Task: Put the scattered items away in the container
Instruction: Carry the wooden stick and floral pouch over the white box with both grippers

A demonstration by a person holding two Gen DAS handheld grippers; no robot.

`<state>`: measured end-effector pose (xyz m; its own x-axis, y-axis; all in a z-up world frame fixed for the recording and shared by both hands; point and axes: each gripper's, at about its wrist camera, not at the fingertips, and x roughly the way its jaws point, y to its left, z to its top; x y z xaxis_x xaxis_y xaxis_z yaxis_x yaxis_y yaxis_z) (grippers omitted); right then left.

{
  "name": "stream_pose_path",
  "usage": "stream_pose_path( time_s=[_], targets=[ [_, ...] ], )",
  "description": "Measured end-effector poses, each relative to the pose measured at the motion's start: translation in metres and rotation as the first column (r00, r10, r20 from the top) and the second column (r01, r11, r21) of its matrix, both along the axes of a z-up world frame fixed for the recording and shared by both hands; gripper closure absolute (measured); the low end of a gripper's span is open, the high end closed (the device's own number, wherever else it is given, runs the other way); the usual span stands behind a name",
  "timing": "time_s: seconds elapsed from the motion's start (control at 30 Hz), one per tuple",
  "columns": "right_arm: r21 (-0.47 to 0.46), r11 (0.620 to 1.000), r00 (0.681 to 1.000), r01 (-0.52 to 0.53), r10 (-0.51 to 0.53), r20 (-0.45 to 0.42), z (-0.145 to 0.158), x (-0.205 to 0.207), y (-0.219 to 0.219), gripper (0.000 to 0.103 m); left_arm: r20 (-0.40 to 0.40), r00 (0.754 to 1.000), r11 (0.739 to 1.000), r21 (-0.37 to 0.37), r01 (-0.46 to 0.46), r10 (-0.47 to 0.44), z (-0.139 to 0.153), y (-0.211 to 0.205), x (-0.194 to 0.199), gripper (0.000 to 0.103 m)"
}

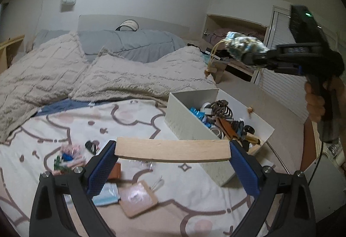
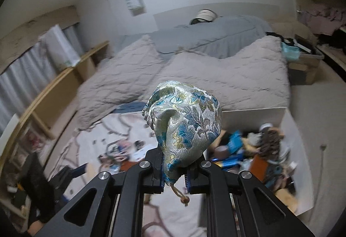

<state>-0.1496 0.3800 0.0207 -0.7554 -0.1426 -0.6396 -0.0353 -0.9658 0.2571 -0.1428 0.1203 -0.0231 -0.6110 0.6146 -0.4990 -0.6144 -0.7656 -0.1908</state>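
The bed (image 1: pixel 64 76) fills most of the view, with a patterned sheet (image 1: pixel 134 120) in front. The white container (image 1: pixel 190 115) sits on that sheet and is already crowded with cords, tape and small packets. Left of the container, on the sheet, several scattered items (image 1: pixel 69 157) remain: a cluster of small pink and blue pieces, a flat wooden tag (image 1: pixel 138 198) and a pale blue packet.

The left hand-held gripper (image 1: pixel 172 150) is clamped across the ends of a wooden slat (image 1: pixel 172 149), carried in the air just left of the container's near corner. The right hand-held gripper (image 2: pixel 175 174) is closed on the neck of a brocade pouch (image 2: pixel 186 126), held high above the container; the left view shows it well above the container's far end.

Risks, as I judge them: the slat is held only by its ends, so any tilt could let it pivot and slip. It also looks long and may sit propped across the clutter. The pouch's dangling drawstring (image 2: pixel 182 195) could snag the jaws on release.

The pouch is silvery with blue and gold floral weave, bunched, soft, and loosely filled.
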Motion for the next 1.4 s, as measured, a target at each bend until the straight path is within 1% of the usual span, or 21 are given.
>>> stream_pose_path(
  time_s=[0.13, 0.2, 0.27, 0.33, 0.37, 0.47, 0.63, 0.7, 0.83, 0.93, 1.17, 1.27, 1.4],
  targets=[
    [0.022, 0.998, 0.995, 0.052, -0.053, 0.079, -0.002, -0.026, 0.021, 0.088, -0.007, 1.000, 1.000, -0.006, 0.005, -0.005, 0.013, 0.015, -0.008, 0.003],
    [0.051, 0.995, 0.991, 0.082, -0.087, 0.100, -0.005, -0.037, 0.033, 0.088, -0.020, 1.000, 1.000, -0.013, 0.007, -0.007, 0.022, 0.024, -0.012, 0.003],
    [0.055, 0.991, 0.986, 0.120, -0.125, 0.109, -0.010, -0.042, 0.047, 0.088, -0.046, 0.999, 1.000, -0.024, 0.010, -0.011, 0.031, 0.033, -0.014, 0.003],
    [0.029, 0.986, 0.978, 0.162, -0.164, 0.129, -0.021, -0.045, 0.064, 0.088, -0.068, 0.998, 0.999, -0.028, 0.015, -0.017, 0.039, 0.043, -0.015, 0.003],
    [0.000, 0.984, 0.974, 0.180, -0.179, 0.143, -0.028, -0.046, 0.074, 0.088, -0.075, 0.997, 0.999, -0.029, 0.017, -0.019, 0.042, 0.047, -0.017, 0.003],
    [-0.093, 0.968, 0.959, 0.235, -0.215, 0.183, -0.051, -0.044, 0.098, 0.088, -0.061, 0.998, 0.999, -0.037, 0.030, -0.032, 0.049, 0.064, -0.023, 0.003],
    [-0.117, 0.953, 0.943, 0.278, -0.247, 0.224, -0.083, -0.037, 0.121, 0.088, -0.043, 0.998, 0.999, -0.035, 0.039, -0.040, 0.058, 0.092, -0.031, 0.003],
    [-0.105, 0.950, 0.932, 0.294, -0.260, 0.252, -0.096, -0.035, 0.129, 0.088, -0.025, 0.999, 0.999, -0.024, 0.045, -0.046, 0.060, 0.101, -0.034, 0.003],
    [-0.045, 0.948, 0.911, 0.314, -0.288, 0.296, -0.115, -0.025, 0.143, 0.088, 0.005, 0.998, 0.998, 0.006, 0.063, -0.063, 0.060, 0.126, -0.038, 0.003],
    [-0.012, 0.944, 0.897, 0.329, -0.309, 0.315, -0.125, -0.015, 0.153, 0.088, 0.017, 0.997, 0.997, 0.015, 0.071, -0.072, 0.058, 0.144, -0.038, 0.003],
    [0.055, 0.936, 0.856, 0.347, -0.340, 0.388, -0.150, 0.004, 0.175, 0.088, 0.033, 0.997, 0.997, 0.001, 0.071, -0.071, 0.046, 0.177, -0.043, 0.003],
    [0.065, 0.937, 0.846, 0.344, -0.339, 0.412, -0.158, 0.010, 0.182, 0.088, 0.058, 0.996, 0.998, -0.001, 0.067, -0.067, 0.037, 0.189, -0.046, 0.003],
    [0.076, 0.948, 0.845, 0.309, -0.310, 0.435, -0.166, 0.014, 0.184, 0.088, 0.085, 0.995, 0.998, -0.026, 0.063, -0.061, 0.021, 0.207, -0.052, 0.003]
  ],
)
